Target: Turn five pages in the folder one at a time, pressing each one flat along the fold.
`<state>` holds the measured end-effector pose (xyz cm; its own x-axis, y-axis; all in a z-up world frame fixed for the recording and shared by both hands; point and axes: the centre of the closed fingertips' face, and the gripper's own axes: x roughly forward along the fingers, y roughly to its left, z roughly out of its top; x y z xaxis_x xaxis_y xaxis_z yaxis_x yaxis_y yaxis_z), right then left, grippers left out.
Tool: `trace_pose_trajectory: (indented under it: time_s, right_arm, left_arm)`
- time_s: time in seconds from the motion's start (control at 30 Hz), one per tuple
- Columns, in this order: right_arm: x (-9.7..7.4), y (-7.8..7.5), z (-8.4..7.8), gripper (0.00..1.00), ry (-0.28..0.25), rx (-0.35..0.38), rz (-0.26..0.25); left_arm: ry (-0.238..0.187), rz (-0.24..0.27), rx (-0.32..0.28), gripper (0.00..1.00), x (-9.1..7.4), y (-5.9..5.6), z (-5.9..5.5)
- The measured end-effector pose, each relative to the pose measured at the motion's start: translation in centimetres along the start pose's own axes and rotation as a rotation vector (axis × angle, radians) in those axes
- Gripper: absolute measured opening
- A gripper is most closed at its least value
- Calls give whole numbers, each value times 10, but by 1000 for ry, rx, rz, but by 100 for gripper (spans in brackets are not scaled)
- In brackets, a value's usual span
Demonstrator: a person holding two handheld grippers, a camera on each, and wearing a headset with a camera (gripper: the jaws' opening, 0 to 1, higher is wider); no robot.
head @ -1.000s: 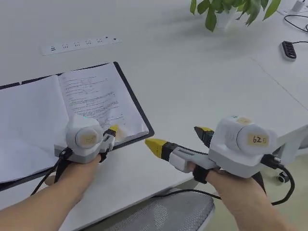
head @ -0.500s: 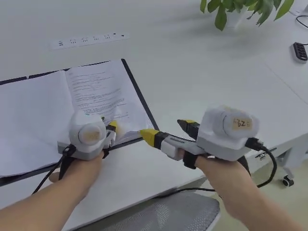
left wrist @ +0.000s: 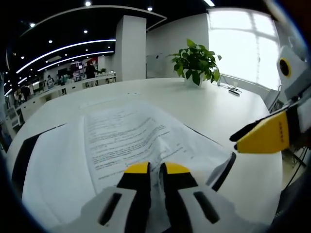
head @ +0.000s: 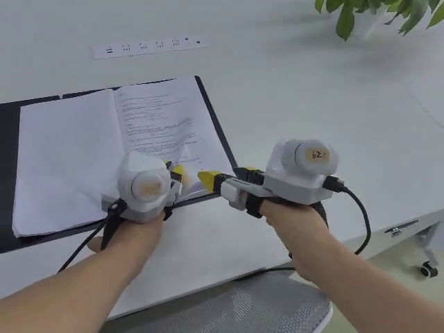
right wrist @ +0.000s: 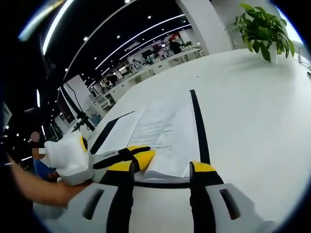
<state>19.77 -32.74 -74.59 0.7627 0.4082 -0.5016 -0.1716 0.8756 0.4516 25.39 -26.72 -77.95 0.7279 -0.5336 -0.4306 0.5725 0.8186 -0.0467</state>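
An open black folder [head: 211, 118] with white pages lies on the white table. Its right page [head: 166, 125] is printed and its left page [head: 66, 159] is blank. My left gripper [head: 177, 171] rests at the printed page's [left wrist: 126, 131] lower right part. In the left gripper view its jaws [left wrist: 155, 171] stand pinched together on that page, which bulges up around them. My right gripper [head: 227, 175] is open just right of the left one, at the folder's bottom right corner [right wrist: 197, 126]. In the right gripper view the gripper's tips [right wrist: 166, 167] straddle the folder's near edge.
A white power strip [head: 149, 46] lies beyond the folder. A green plant [head: 378, 14] stands at the back right. The table's front edge [head: 388, 225] runs close to my arms, with a grey chair seat [head: 243, 309] below it.
My right gripper has moved left, up to the folder's corner and close to the left gripper. The left gripper has stayed on the printed page. The head camera has shifted.
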Motion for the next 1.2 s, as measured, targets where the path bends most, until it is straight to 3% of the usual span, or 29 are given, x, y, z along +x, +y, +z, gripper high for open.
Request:
trace_pose_trajectory:
  time_s: [0.33,0.57,0.7,1.0,1.2]
  right_arm:
    - [14,-8,-12,43,52,47,-32]
    - [16,-10,-12,38,49,79,-28]
    - [16,-16,-9,32,14,239,-32]
    - [13,-22,-11,22,-11,439,-11]
    - [14,-30,-17,8,-29,553,-27]
  left_arm:
    - [-4,3,-12,8,1,1,-1]
    - [-6,2,-17,8,1,1,0]
    - [-7,2,-17,8,2,2,-1]
    - [-12,3,-24,8,2,2,-1]
    - [-10,1,-26,8,2,2,-1]
